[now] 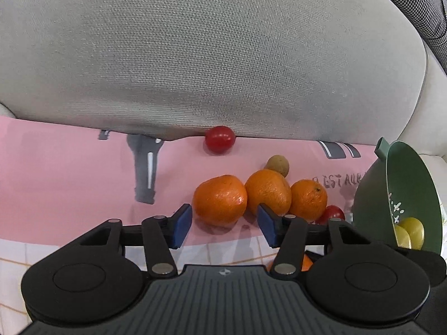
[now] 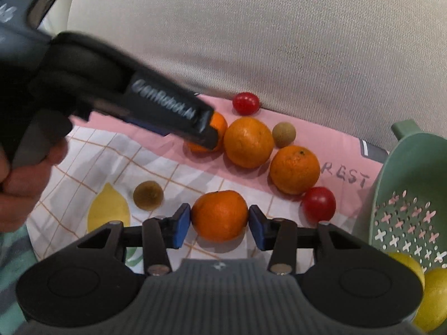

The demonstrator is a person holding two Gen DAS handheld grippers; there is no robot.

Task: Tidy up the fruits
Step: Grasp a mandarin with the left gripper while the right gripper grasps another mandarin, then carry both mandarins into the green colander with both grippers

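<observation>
In the right wrist view, my right gripper point(image 2: 220, 226) is open with its blue pads on either side of an orange point(image 2: 219, 215) on the checked cloth; whether the pads touch it I cannot tell. Three more oranges lie behind: one point(image 2: 248, 142), one point(image 2: 294, 169), and one point(image 2: 216, 128) partly hidden by my left gripper's body point(image 2: 156, 106). In the left wrist view, my left gripper point(image 1: 224, 224) is open, just short of the left orange point(image 1: 220, 200) of a row of three. Red tomatoes point(image 2: 319, 204) point(image 2: 245, 102) and small brown fruits point(image 2: 148, 195) point(image 2: 284, 134) lie around.
A green colander point(image 2: 408, 195) stands at the right with yellow lemons point(image 2: 434, 296) inside; it also shows in the left wrist view point(image 1: 402, 195). A grey sofa cushion point(image 1: 195, 55) rises right behind the fruits. A pink printed cloth point(image 1: 69, 173) covers the surface.
</observation>
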